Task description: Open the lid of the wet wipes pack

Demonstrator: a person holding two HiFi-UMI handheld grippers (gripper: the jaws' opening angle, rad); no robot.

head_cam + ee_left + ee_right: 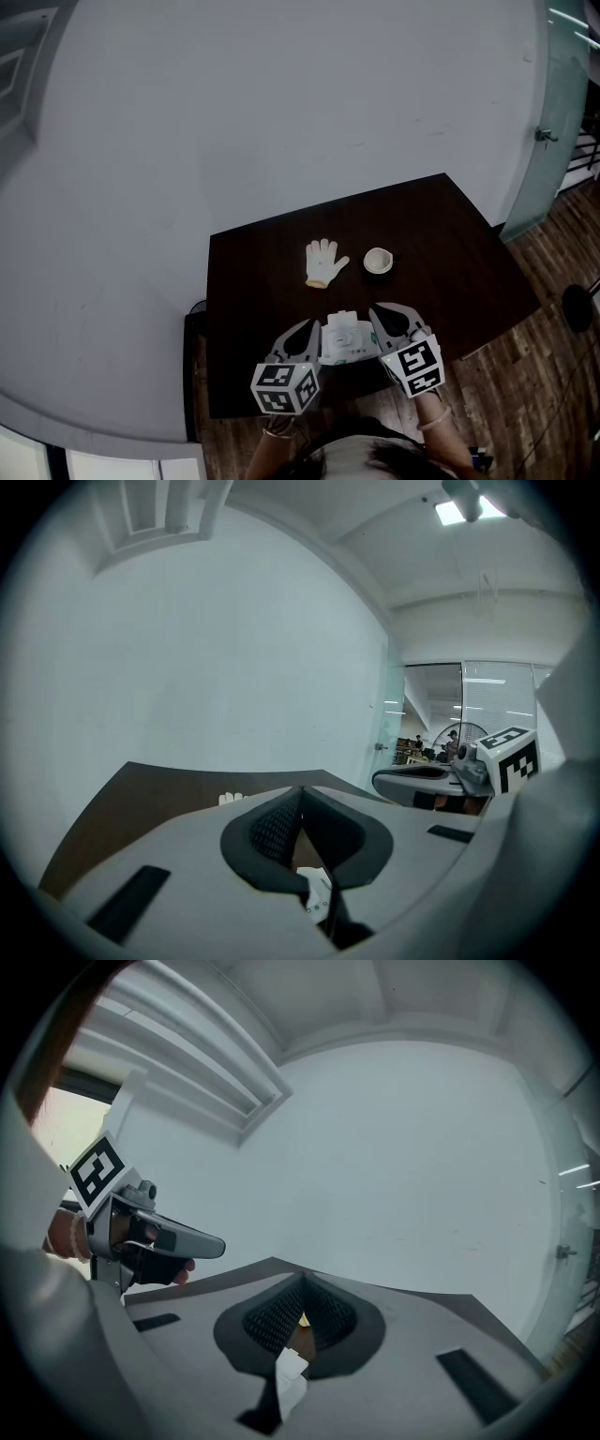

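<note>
The wet wipes pack [344,341], white with a round lid on top, lies near the front edge of the dark table [450,253], between my two grippers. My left gripper [310,328] lies along the pack's left side and my right gripper [379,315] along its right side. In the left gripper view the left gripper [300,791] has its jaw tips together, with a white edge of the pack [319,893] in the slot behind them. The right gripper [302,1280] is also shut at the tips, with a white flap of the pack [290,1382] caught between its jaws.
A white work glove [323,262] and a small white bowl [378,261] lie further back on the table. Behind it stands a plain pale wall [281,112]. Wooden floor [544,375] and a glass door are at the right.
</note>
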